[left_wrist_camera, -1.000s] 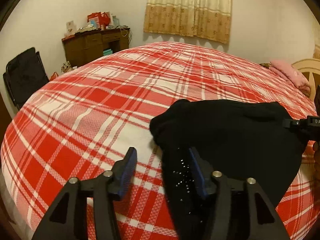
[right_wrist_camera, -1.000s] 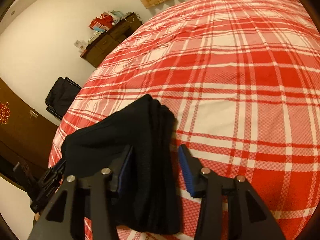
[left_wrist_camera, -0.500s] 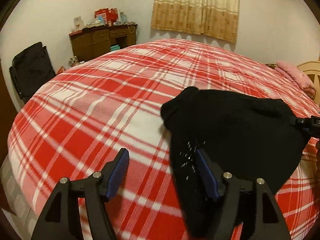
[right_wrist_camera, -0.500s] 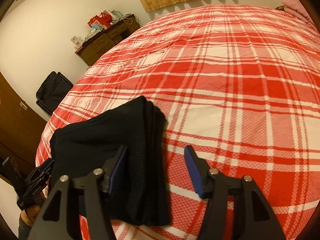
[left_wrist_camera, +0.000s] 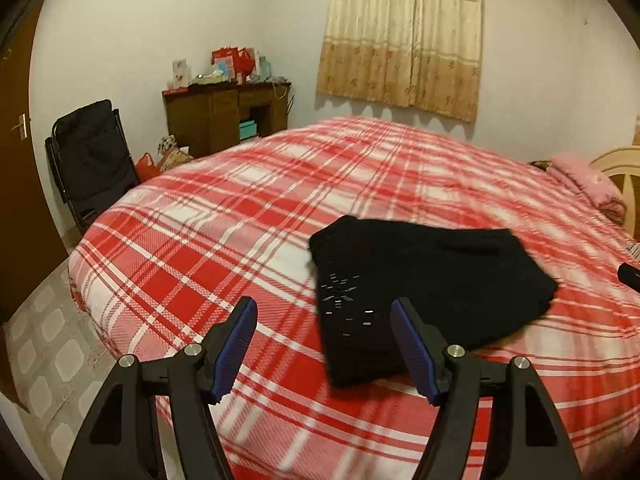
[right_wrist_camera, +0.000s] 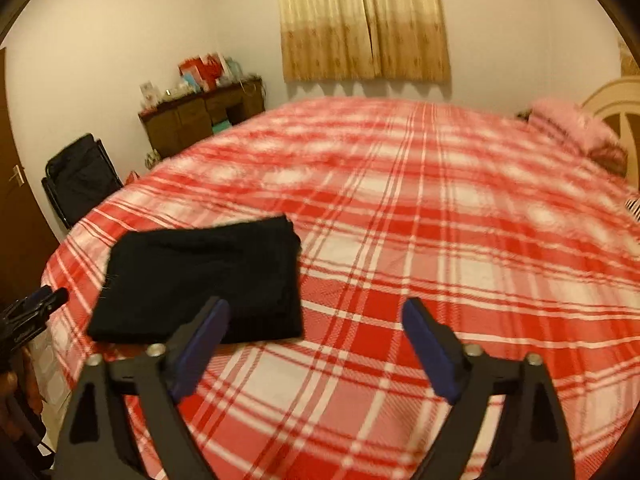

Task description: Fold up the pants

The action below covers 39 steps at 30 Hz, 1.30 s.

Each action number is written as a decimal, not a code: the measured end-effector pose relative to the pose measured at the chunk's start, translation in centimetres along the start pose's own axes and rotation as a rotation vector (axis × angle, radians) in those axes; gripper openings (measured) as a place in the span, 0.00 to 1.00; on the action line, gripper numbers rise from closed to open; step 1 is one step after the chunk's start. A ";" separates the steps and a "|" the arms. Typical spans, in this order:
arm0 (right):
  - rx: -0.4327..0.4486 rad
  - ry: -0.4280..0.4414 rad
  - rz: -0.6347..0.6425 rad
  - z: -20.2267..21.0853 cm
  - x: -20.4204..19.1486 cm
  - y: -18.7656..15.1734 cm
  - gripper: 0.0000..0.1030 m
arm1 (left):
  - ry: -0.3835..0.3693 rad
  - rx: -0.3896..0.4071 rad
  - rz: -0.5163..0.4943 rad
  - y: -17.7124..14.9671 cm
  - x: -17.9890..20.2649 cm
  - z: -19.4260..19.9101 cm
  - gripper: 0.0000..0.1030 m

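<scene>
The black pants (left_wrist_camera: 424, 276) lie folded into a thick rectangle on the red plaid bed cover (left_wrist_camera: 224, 248), near its front edge. My left gripper (left_wrist_camera: 324, 308) hovers open above and short of the pants' near end, with no cloth touching its blue pads (left_wrist_camera: 236, 340). In the right wrist view the pants (right_wrist_camera: 200, 276) sit to the left. My right gripper (right_wrist_camera: 316, 306) is raised over bare cover beside them, its jaws opening wide with nothing between them. The left gripper's tip (right_wrist_camera: 36, 308) shows at the left edge.
A black folding chair (left_wrist_camera: 92, 160) and a cluttered wooden desk (left_wrist_camera: 224, 116) stand past the bed's left side. A pink pillow (left_wrist_camera: 588, 184) and a cream headboard (left_wrist_camera: 620, 172) are at the right. Tiled floor (left_wrist_camera: 44, 332) shows below the bed's left corner. A curtain (left_wrist_camera: 404, 36) hangs on the far wall.
Both grippers have drawn back and up from the pants, which stay folded on the bed. The right jaws, which straddled the pants' edge, have spread wide. The left jaws widened slightly.
</scene>
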State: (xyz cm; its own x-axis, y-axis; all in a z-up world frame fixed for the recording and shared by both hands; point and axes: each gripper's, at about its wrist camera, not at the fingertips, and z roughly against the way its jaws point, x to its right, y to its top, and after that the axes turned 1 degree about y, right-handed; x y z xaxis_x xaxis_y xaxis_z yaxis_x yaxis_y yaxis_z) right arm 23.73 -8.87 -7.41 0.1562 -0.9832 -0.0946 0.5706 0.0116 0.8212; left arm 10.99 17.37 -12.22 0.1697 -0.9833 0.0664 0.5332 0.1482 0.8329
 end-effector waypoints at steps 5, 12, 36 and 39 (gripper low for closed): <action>0.056 0.002 -0.004 3.8 -1.4 0.7 0.96 | -0.011 0.039 -0.016 0.4 1.3 3.4 0.76; 0.152 0.023 0.048 7.7 -3.4 0.9 1.00 | 0.010 0.110 -0.037 1.1 2.2 6.2 0.82; 0.215 0.042 0.114 10.8 -5.2 0.6 1.00 | 0.036 0.171 -0.091 1.1 3.4 8.6 0.84; 0.212 0.046 0.110 10.8 -5.2 0.6 1.00 | 0.037 0.175 -0.093 1.0 3.5 8.7 0.84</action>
State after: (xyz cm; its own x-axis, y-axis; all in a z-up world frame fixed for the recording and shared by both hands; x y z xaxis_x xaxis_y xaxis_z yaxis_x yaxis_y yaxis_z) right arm 14.57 -5.70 -0.32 0.2471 -0.9688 -0.0194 0.3664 0.0749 0.9274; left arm 4.90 13.15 -6.32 0.1585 -0.9868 -0.0330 0.3967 0.0330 0.9174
